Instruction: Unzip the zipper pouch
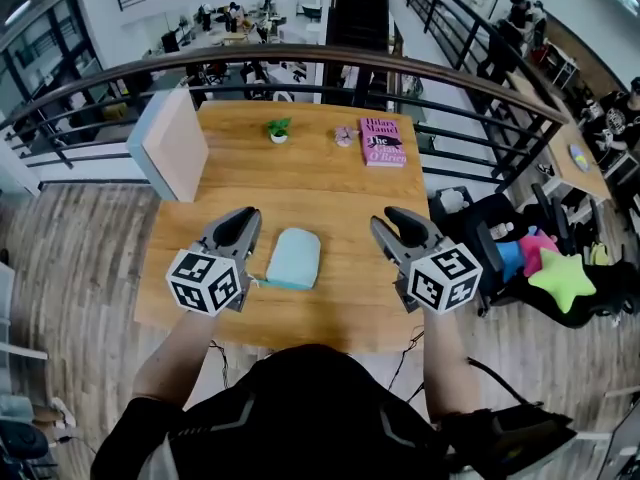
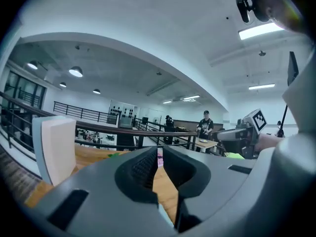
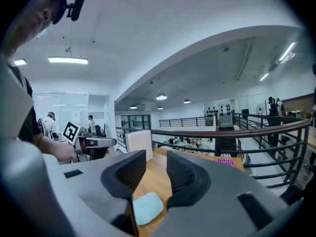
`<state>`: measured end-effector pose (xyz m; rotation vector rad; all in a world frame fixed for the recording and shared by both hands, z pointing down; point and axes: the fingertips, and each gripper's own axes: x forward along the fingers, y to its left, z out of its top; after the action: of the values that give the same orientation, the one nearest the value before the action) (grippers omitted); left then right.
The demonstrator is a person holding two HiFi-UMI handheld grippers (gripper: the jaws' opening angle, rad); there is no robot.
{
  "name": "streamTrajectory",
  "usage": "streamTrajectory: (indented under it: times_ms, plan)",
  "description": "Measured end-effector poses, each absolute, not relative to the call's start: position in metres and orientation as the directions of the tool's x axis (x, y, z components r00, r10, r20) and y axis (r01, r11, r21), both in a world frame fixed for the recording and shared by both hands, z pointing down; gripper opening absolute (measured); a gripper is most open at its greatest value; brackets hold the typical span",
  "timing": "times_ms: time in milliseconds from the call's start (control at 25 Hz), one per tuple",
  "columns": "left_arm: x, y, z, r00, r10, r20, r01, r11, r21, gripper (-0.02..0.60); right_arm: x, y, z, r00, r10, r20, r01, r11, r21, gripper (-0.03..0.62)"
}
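Holding both tools level above the near edge of the tabletop [image 1: 330, 193], the person's bare forearms extend forward from the bottom of the head view.

Left claw [image 1: 246, 218]: it points away from the person, with its marker cube [image 1: 207, 280] nearest the camera. In the left gripper view, the left claw [image 2: 160, 153] has its jaws drawn almost together, with only a thin slit between them. Nothing is gripped.

Right claw [image 1: 390, 220]: it points the same way and sits at about the same height. Its marker cube [image 1: 445, 276] faces up and back. In the right gripper view, the right claw [image 3: 156, 158] has its jaws clearly parted, with bare wood visible through the gap. It is released and empty.

Zipper pouch [image 1: 295, 258]: this pale blue item lies flat on the tabletop between the two claws and touches neither. In the right gripper view the zipper pouch [image 3: 147, 207] appears low in the frame, below the jaws.

Surface, left to right:
- A pale upright panel [image 1: 170, 143] stands at the far left corner.
- A small potted plant [image 1: 279, 129] sits near the far edge.
- A small pink object [image 1: 345, 135] sits just beside a pink book [image 1: 383, 141].

Room: a curved dark railing [image 1: 300, 60] runs behind the tabletop, above an open office floor. Wood-plank flooring [image 1: 70, 258] lies to the left. To the right, a green star cushion [image 1: 560, 278] rests on a dark chair.
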<state>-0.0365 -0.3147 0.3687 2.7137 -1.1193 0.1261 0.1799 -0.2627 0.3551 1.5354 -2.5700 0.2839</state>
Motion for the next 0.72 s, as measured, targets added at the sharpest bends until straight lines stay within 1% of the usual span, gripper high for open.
streamTrajectory:
  times_ms: [40, 120, 160, 240, 320, 400, 440, 600, 720]
  plan:
    - [-0.033, -0.311, 0.36, 0.715, -0.684, 0.143, -0.699, -0.698, 0.153, 0.049, 0.182, -0.26, 0.346, -0.471, -0.861, 0.192, -0.882, 0.463, -0.088, 0.14]
    - [-0.025, -0.302, 0.343, 0.723, -0.683, 0.106, -0.69, -0.704, 0.168, 0.035, 0.187, -0.254, 0.329, -0.458, -0.873, 0.165, -0.889, 0.454, -0.067, 0.108]
    - [-0.022, -0.298, 0.334, 0.724, -0.684, 0.086, -0.687, -0.705, 0.178, 0.031, 0.19, -0.252, 0.322, -0.453, -0.878, 0.153, -0.891, 0.45, -0.058, 0.093]
    - [-0.016, -0.291, 0.318, 0.724, -0.687, 0.059, -0.685, -0.707, 0.173, 0.029, 0.193, -0.249, 0.308, -0.446, -0.886, 0.129, -0.895, 0.444, -0.046, 0.082]
    - [-0.012, -0.286, 0.309, 0.729, -0.682, 0.055, -0.682, -0.716, 0.151, 0.029, 0.195, -0.246, 0.301, -0.435, -0.893, 0.113, -0.9, 0.435, -0.027, 0.039]
    - [-0.008, -0.281, 0.305, 0.736, -0.674, 0.064, -0.675, -0.722, 0.15, 0.029, 0.197, -0.244, 0.298, -0.425, -0.898, 0.111, -0.905, 0.426, -0.015, 0.027]
    - [-0.007, -0.28, 0.304, 0.734, -0.676, 0.07, -0.678, -0.721, 0.143, 0.029, 0.198, -0.243, 0.296, -0.422, -0.901, 0.107, -0.906, 0.422, -0.022, 0.011]
    - [-0.011, -0.273, 0.296, 0.697, -0.713, 0.073, -0.717, -0.695, 0.055, 0.029, 0.198, -0.238, 0.289, -0.427, -0.9, 0.093, -0.904, 0.424, -0.044, 0.009]
    - [-0.018, -0.275, 0.287, 0.682, -0.73, 0.05, -0.731, -0.677, 0.079, 0.029, 0.199, -0.239, 0.284, -0.408, -0.909, 0.089, -0.913, 0.407, -0.026, 0.008]
